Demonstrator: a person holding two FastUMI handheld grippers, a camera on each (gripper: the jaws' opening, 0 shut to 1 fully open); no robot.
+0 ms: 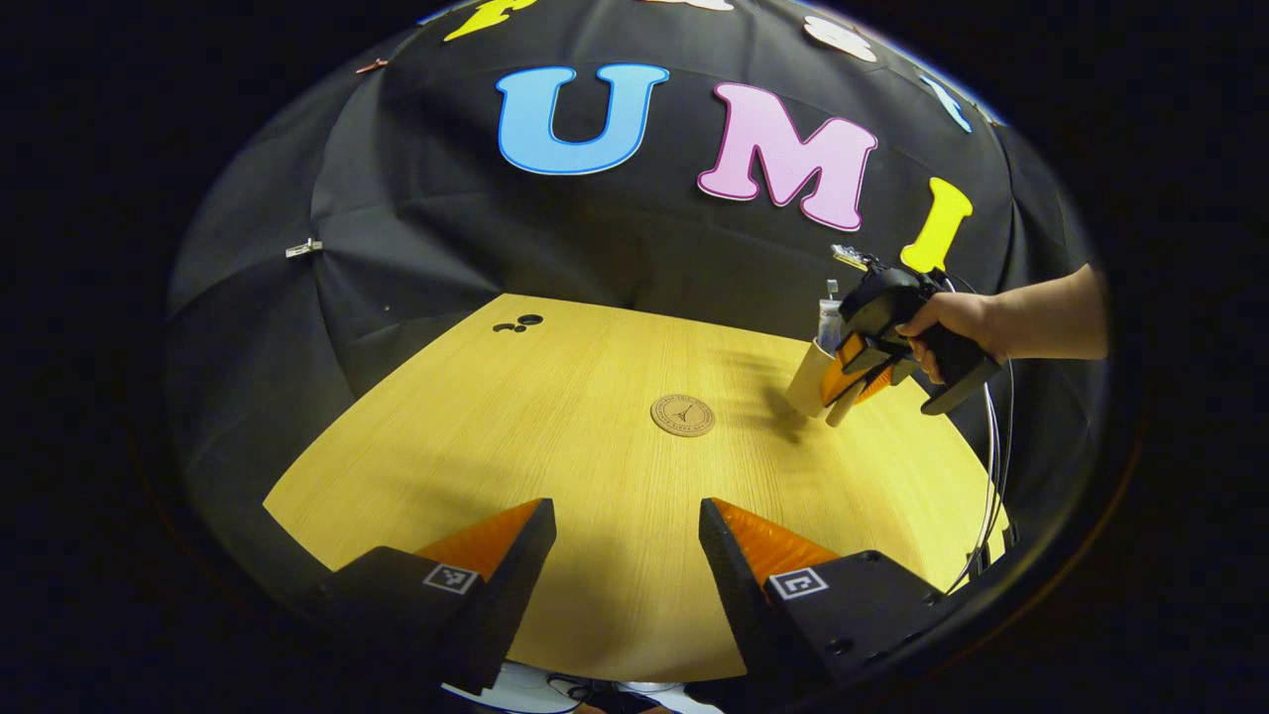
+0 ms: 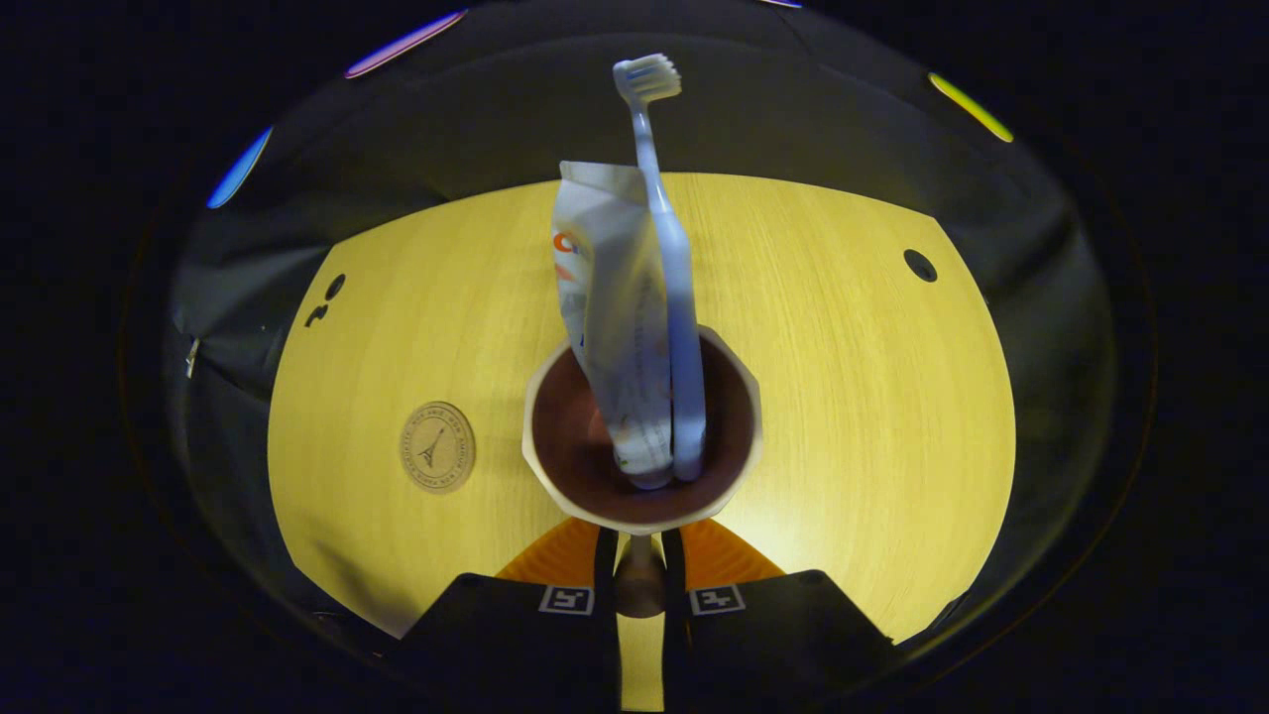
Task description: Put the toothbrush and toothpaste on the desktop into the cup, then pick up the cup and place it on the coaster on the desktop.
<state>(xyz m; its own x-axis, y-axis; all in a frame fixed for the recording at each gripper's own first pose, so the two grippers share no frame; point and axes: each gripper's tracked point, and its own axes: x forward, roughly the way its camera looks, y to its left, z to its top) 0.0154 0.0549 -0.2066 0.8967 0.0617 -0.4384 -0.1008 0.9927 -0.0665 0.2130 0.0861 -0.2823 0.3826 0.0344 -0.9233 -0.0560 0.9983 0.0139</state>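
- Toothpaste tube (image 2: 610,327): a few coloured letters at its 9 o'clock edge, too cropped to read.
- Coaster (image 2: 437,447): ring of lettering around a tower emblem, too small to read.

Between my cup (image 2: 642,436) and the coaster (image 2: 437,447) on its left the table (image 2: 863,397) lies bare; my left gripper (image 1: 625,555) waits near, well apart from the coaster.

A pale wood-grain surface (image 1: 555,426) fills the booth, backed by black cloth (image 1: 416,228). Small dark round holes (image 1: 518,323) sit near its far left corner; another dark hole (image 2: 919,265) shows at the far right in the right gripper view. A small metal clip (image 1: 303,248) is pinned on the cloth at left.
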